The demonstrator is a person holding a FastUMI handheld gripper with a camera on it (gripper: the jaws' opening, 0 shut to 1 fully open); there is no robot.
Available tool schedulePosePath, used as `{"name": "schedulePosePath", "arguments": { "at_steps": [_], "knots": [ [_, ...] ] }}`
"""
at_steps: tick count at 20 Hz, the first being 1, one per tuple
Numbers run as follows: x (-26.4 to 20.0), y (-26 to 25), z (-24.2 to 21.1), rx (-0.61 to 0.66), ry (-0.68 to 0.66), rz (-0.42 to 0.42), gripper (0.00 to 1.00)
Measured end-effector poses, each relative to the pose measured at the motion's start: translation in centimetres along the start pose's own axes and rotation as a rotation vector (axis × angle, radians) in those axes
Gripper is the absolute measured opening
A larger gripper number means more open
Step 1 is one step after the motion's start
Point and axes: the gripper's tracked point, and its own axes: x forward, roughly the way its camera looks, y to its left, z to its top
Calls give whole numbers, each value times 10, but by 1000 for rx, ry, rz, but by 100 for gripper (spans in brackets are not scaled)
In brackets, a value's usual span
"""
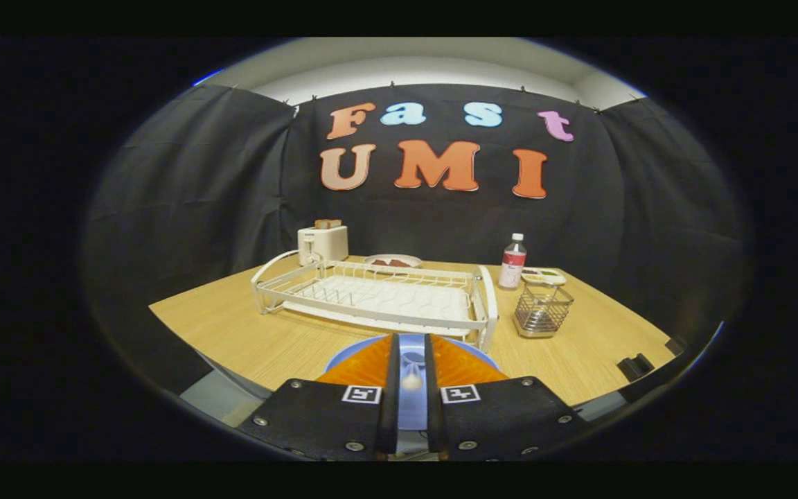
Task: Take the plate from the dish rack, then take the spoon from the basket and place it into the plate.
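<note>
A blue plate (346,356) lies flat on the wooden table (246,339), just in front of the white dish rack (378,298), whose slots stand bare. My gripper (412,341) hovers over the plate with its fingers drawn close together. A small pale spoon (411,378) sits in the narrow gap between them, and both fingers press on it. The fingers hide most of the plate. The wire basket (542,310) stands to the right of the rack, beyond the fingers, with nothing showing inside it.
A white toaster (323,242) and a small dish with food (392,261) sit behind the rack. A bottle (512,261) and a flat white object (543,276) stand behind the basket. The table's front edge runs close under the gripper.
</note>
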Motion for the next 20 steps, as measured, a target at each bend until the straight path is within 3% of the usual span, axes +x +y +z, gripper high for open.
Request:
{"name": "schedulePosePath", "arguments": {
  "at_steps": [3,6,9,20],
  "knots": [
    [7,-8,-11,18,42,-19,33],
    [10,-24,-6,48,47,-55,80],
    [12,-39,5,89,31,-69,98],
    [6,-144,52,149,-55,-282,98]
  ]
}}
